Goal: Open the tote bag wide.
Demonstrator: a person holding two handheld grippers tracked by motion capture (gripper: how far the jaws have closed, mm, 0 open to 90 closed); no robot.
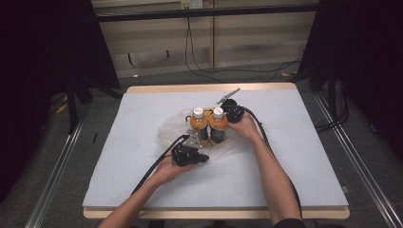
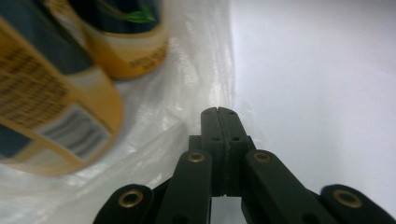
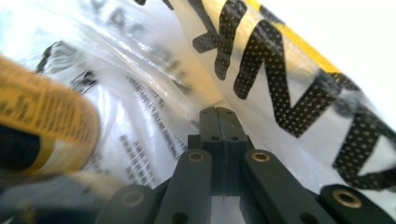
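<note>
**Two orange bottles upright on a plastic bag, both grippers pinched shut at its edges**

High view: Two bottles of orange drink with white caps stand side by side at the centre of the frame, the left bottle point(image 1: 199, 124) touching the right bottle point(image 1: 218, 123). Both stand on a thin, clear plastic bag point(image 1: 168, 127) spread over the grey table point(image 1: 285, 156). The left gripper point(image 1: 202, 158) lies low at the bag's near edge, just below the bottles. The right gripper point(image 1: 223, 115) sits just right of the right bottle, at the bag's far side.

Left gripper view: The left gripper point(image 2: 218, 112) has its jaws closed together, tips meeting on the edge of the plastic bag point(image 2: 187, 84); whether film is pinched between them cannot be told. The two bottles fill the upper left, one point(image 2: 46, 102) close and blurred, the other point(image 2: 126, 42) behind it.

Right gripper view: The right gripper point(image 3: 218, 111) is likewise closed, its tips buried in folds of the plastic bag point(image 3: 154, 93), which carries black dotted lettering at the upper right. One orange bottle point(image 3: 42, 126) sits blurred at the left edge.
</note>
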